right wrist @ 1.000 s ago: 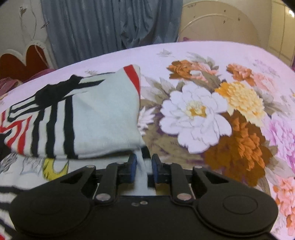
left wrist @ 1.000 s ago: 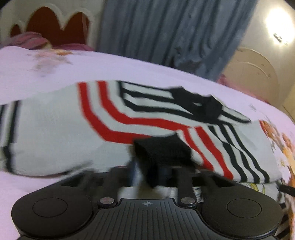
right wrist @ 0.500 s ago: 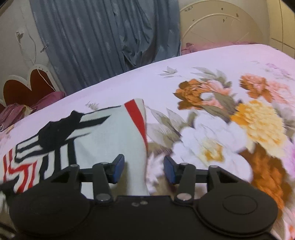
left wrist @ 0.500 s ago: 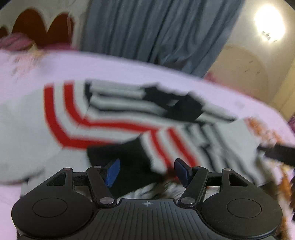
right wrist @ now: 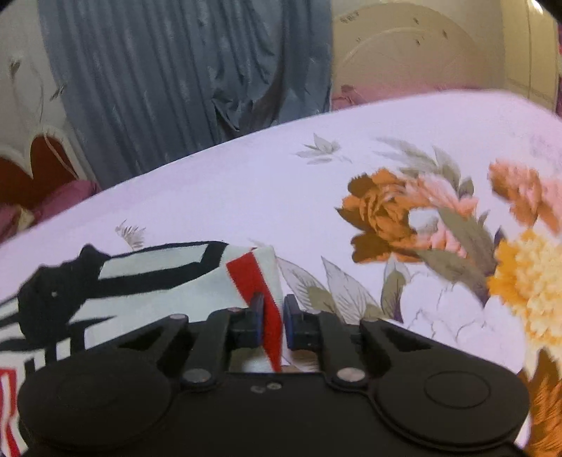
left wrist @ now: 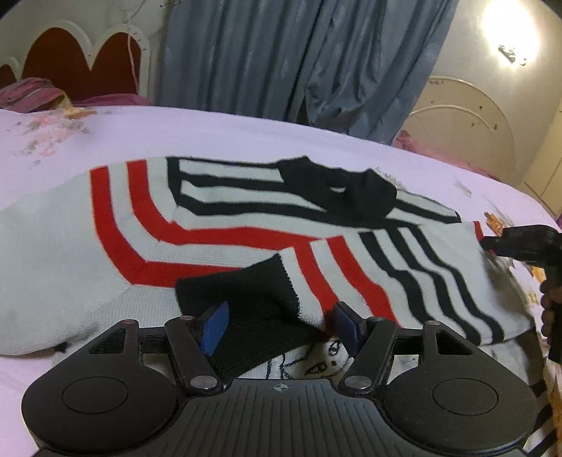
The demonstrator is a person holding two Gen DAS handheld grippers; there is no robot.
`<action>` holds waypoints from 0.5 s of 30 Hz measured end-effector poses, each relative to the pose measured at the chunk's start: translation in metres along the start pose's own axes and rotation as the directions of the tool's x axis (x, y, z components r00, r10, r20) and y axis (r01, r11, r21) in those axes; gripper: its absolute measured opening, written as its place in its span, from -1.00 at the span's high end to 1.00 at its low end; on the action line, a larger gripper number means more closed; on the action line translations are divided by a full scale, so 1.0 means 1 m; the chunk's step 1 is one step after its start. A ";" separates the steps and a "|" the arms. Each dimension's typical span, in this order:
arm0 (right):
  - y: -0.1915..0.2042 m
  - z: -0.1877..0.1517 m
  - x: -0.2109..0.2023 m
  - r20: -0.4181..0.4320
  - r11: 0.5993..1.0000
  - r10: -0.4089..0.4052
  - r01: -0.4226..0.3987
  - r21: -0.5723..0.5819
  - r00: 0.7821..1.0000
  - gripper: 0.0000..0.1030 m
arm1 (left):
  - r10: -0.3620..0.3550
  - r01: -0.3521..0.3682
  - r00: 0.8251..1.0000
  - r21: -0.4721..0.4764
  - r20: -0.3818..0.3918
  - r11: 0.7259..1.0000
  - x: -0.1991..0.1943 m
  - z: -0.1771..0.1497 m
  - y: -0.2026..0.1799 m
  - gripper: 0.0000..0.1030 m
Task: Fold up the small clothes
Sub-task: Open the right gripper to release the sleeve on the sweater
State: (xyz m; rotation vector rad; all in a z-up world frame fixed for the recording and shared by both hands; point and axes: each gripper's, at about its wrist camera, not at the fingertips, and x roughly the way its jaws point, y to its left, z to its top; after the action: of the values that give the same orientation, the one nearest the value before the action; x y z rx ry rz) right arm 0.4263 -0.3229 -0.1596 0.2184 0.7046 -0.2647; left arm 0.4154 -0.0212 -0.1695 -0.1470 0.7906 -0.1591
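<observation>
Striped white, red and black knitted sweater (left wrist: 246, 225), long axis left–right on floral bed (right wrist: 246, 182); right gripper (right wrist: 273, 318) pinching its red-striped right edge, left gripper (left wrist: 277, 325) wide apart astride black cuff (left wrist: 246, 298).

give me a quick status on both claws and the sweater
Left claw open, black cuff between its pads. Right claw shut on striped sweater edge. Nothing in the way on bedsheet.

Warm glare from a wall lamp (left wrist: 509, 31) (upper right), fisheye-bent edges, motion-smeared floral bedsheet (right wrist: 456, 228).
</observation>
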 end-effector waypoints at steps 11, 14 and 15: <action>0.022 -0.039 -0.039 -0.029 0.982 0.065 -0.069 -0.176 0.997 0.54 | 0.012 -0.013 0.999 -0.024 -0.030 1.000 -0.007 0.001 0.003 -0.32; 0.025 -0.036 -0.057 -0.014 0.983 0.077 -0.078 -0.164 0.997 0.46 | 0.025 -0.026 1.000 -0.038 -0.013 0.999 -0.026 -0.002 0.010 -0.43; 0.028 -0.038 -0.065 -0.001 0.982 0.096 -0.095 -0.165 0.995 0.46 | 0.037 -0.037 0.999 -0.044 -0.007 0.998 -0.032 -0.003 0.014 -0.45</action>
State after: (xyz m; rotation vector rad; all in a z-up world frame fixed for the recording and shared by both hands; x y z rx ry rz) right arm 0.3644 -0.2745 -0.1418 0.0931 0.7037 -0.1145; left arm 0.3921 -0.0019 -0.1521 -0.1736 0.8029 -0.1071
